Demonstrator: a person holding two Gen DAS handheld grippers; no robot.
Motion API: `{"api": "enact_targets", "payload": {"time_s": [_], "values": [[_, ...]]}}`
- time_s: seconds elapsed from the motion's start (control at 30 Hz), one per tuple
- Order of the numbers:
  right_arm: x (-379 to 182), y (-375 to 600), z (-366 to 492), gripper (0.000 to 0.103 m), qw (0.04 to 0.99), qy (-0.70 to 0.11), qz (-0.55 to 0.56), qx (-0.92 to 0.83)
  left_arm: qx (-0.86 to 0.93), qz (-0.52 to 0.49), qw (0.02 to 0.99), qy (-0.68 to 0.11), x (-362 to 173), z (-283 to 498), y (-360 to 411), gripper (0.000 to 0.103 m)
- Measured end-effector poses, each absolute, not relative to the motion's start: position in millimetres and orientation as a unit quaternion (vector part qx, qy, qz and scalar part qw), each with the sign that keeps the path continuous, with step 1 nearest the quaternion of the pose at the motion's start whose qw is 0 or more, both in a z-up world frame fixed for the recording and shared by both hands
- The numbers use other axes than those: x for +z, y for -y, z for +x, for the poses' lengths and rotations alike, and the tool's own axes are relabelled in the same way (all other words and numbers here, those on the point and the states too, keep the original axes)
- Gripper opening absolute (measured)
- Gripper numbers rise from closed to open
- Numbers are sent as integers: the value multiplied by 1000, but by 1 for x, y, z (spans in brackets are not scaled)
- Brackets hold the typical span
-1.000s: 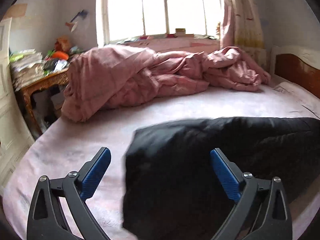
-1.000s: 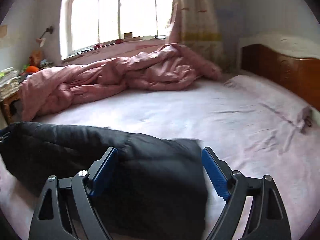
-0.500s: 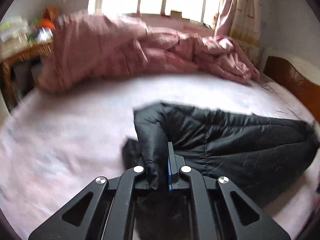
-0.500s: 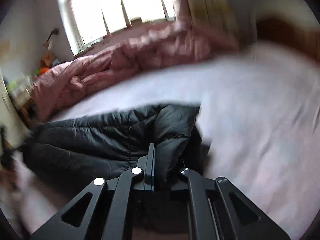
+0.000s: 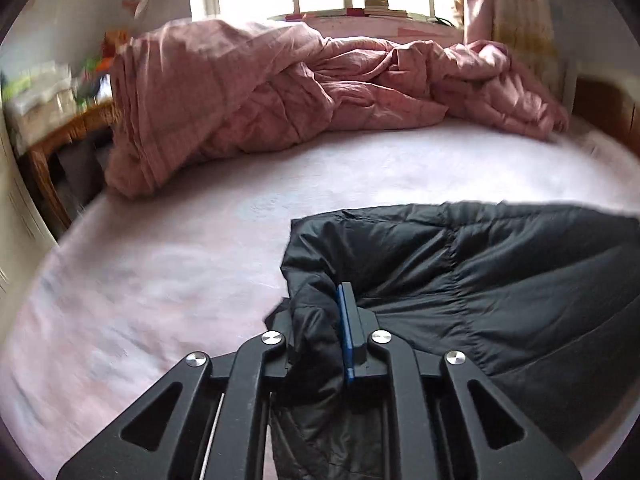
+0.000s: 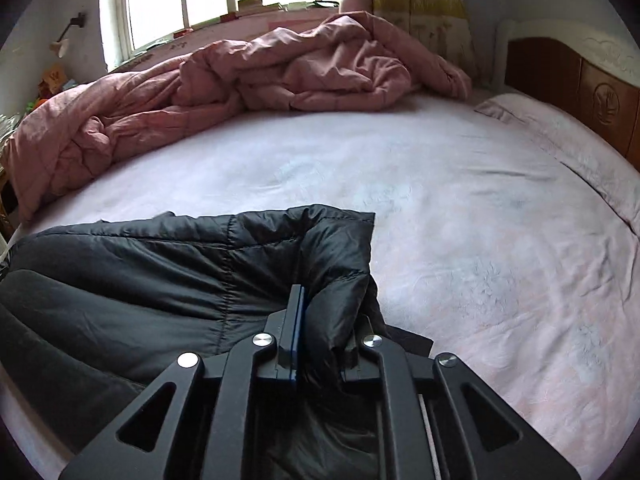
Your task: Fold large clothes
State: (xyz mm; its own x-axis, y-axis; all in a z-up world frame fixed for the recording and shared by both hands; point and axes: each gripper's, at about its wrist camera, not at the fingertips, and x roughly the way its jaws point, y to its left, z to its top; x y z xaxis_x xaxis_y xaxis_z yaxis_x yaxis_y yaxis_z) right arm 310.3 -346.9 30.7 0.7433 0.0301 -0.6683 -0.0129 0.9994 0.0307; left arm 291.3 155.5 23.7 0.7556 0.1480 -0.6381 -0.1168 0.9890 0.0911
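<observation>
The black padded jacket (image 5: pixel 500 280) (soft, slippery, light) is clamped at its corners by left gripper (image 5: pixel 336 320) and right gripper (image 6: pixel 320 320).

Left hand-held gripper (image 5: pixel 324 332) and right hand-held gripper (image 6: pixel 320 336), both clamped, angled downward.

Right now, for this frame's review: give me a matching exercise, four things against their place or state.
Things:
1. black jacket
2. pink quilt
3. left gripper
4. headboard

States:
A. bunched below the window
B. brown wood, at the bed's end
C. held at two corners
D. shut on padded fabric

Pairs: 1-C, 2-A, 3-D, 4-B
</observation>
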Motion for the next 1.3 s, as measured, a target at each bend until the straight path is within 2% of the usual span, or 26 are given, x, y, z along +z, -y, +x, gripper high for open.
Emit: {"api": "enact_targets", "payload": {"time_s": [0.1,0.17,0.2,0.23,0.53,0.57,0.63,0.67,0.73,0.83,1.07,1.17,1.3], "values": [[37,351,305,28,938,-345,-12,-35,79,26,942,-326,30,282,-156,19],[46,356,294,32,942,-327,-29,-66,89,14,949,-301,42,270,-161,29],[52,360,287,32,945,-318,-28,-70,94,11,953,-289,49,262,-164,41],[59,364,280,32,947,-312,-24,-71,99,7,955,-279,56,253,-166,49],[119,372,201,34,965,-262,27,2,28,-2,981,-193,104,190,-128,49],[124,364,193,34,964,-262,33,26,15,-5,981,-192,106,187,-119,47],[128,348,185,34,963,-262,36,50,-1,-24,982,-187,106,180,-103,11],[131,338,180,34,963,-262,39,48,-16,-35,981,-188,105,177,-95,8],[134,318,176,8,960,-268,44,66,-56,-54,978,-194,103,176,-79,8],[134,277,180,7,941,-305,46,141,-115,-70,965,-227,94,187,-47,3],[111,227,219,7,903,-370,77,203,-225,-123,904,-341,45,221,24,0],[90,216,236,7,886,-402,86,216,-236,-160,878,-385,16,242,28,0],[60,195,261,7,867,-438,76,227,-231,-182,868,-400,-3,254,24,2]]}}
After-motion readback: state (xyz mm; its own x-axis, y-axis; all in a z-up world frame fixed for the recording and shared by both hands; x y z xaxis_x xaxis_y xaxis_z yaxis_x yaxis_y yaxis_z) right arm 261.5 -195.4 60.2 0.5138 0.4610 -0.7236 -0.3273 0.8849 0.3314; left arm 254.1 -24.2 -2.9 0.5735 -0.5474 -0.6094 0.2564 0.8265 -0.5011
